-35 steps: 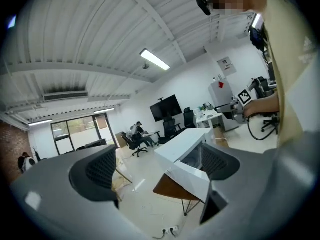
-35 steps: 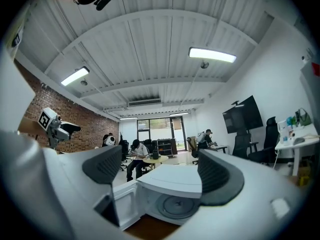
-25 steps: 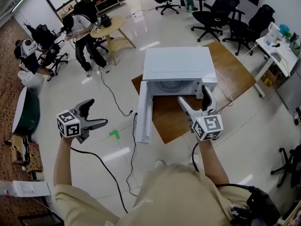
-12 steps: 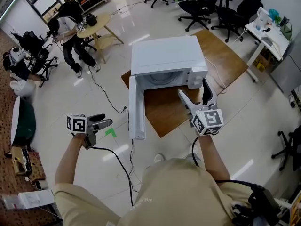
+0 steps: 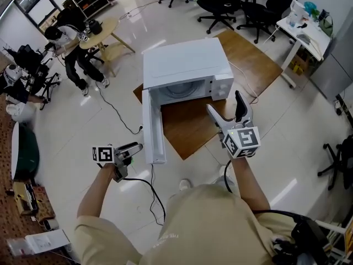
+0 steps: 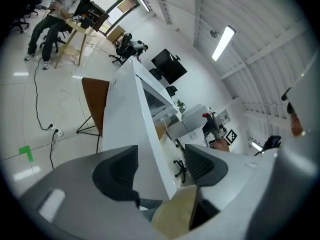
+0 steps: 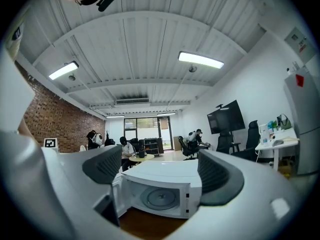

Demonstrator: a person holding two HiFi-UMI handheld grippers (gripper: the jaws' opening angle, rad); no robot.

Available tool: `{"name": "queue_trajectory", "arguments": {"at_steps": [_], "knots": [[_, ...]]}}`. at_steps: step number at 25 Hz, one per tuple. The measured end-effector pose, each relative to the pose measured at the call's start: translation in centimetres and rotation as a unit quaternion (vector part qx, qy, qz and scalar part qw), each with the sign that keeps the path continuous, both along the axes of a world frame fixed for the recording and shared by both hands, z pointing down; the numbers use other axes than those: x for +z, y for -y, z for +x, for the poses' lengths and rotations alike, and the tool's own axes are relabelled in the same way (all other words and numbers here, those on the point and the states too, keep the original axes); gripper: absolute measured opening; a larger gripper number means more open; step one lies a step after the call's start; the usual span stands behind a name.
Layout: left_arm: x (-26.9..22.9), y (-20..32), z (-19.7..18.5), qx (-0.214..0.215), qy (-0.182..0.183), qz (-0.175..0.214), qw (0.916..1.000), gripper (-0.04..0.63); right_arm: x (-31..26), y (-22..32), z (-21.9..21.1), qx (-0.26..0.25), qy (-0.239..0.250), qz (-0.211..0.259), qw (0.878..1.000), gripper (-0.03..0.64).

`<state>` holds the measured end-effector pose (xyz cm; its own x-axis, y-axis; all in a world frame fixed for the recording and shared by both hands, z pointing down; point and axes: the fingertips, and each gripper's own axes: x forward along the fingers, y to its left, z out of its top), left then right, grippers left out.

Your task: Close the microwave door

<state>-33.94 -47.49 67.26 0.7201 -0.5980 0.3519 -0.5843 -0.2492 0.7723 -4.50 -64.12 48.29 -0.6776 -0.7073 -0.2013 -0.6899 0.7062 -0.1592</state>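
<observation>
Nearest, the left gripper (image 5: 135, 148) has just been narrowing its jaws; the free edge of the open door (image 5: 153, 127) of the microwave (image 5: 185, 65) stands between them, unclamped. At the microwave's front, the right gripper (image 5: 224, 102) is spread wide, empty. One microwave sits on one wooden board (image 5: 251, 65) on glossy pale floor (image 5: 83, 126); beyond it are one round table (image 5: 102, 26) and several black office chairs (image 5: 220, 4).
</observation>
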Motion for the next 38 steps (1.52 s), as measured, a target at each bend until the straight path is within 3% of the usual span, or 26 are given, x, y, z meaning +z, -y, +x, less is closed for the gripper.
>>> {"name": "queue_trajectory", "arguments": {"at_steps": [6,9,11,21,38], "knots": [[2.3,0.5,1.8,0.011,0.006,-0.021,0.9997,0.261,0.3,0.4,1.1,0.008,0.001,-0.008,1.000,0.465],[3.4,1.4,2.7,0.008,0.023,-0.036,0.9990,0.164,0.2,1.2,2.3,0.010,0.010,-0.009,1.000,0.463],[3.6,1.7,3.0,-0.001,0.008,-0.042,0.9991,0.156,0.1,1.4,2.9,0.014,0.015,-0.010,1.000,0.463],[4.3,4.0,6.7,-0.055,-0.047,-0.043,0.9964,0.161,0.7,1.5,4.0,0.030,0.012,-0.018,0.999,0.463],[4.2,10.3,13.5,-0.157,-0.092,-0.052,0.9819,0.156,0.2,1.2,7.1,0.056,0.005,-0.018,0.998,0.463]]}}
